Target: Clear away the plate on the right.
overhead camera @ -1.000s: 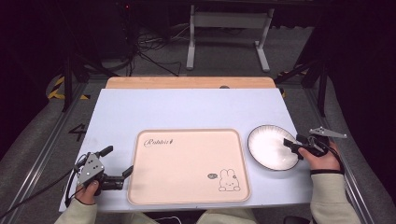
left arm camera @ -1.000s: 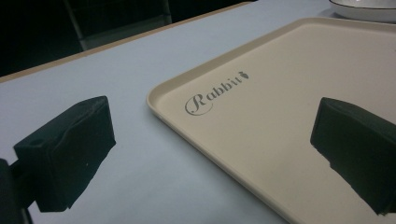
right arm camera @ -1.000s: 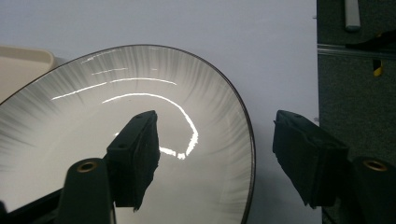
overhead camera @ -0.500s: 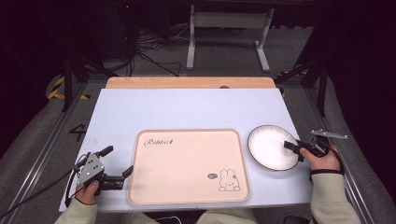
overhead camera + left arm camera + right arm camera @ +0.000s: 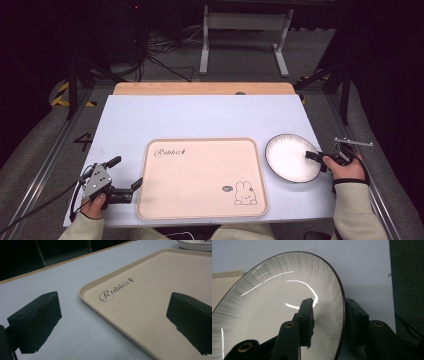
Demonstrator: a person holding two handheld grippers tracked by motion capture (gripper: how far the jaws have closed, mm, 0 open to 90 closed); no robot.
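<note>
A cream tray point(image 5: 200, 180) printed with "Rabbit" and a bunny lies at the table's front middle. A white plate point(image 5: 287, 155) with a dark rim rests just right of it. My right gripper point(image 5: 314, 156) is at the plate's right edge. In the right gripper view one jaw lies inside the plate point(image 5: 274, 302) and the other outside under the rim, so my right gripper point(image 5: 329, 312) is shut on that rim. My left gripper point(image 5: 127, 171) stands open beside the tray's front left corner. Its jaws frame the tray point(image 5: 140, 302) with nothing between them.
The light blue table point(image 5: 200, 115) has a wooden strip point(image 5: 200, 88) along its far edge. Beyond the table are a metal stand point(image 5: 240, 35) and cables on the floor. The plate's edge point(image 5: 197, 243) shows at the top right of the left gripper view.
</note>
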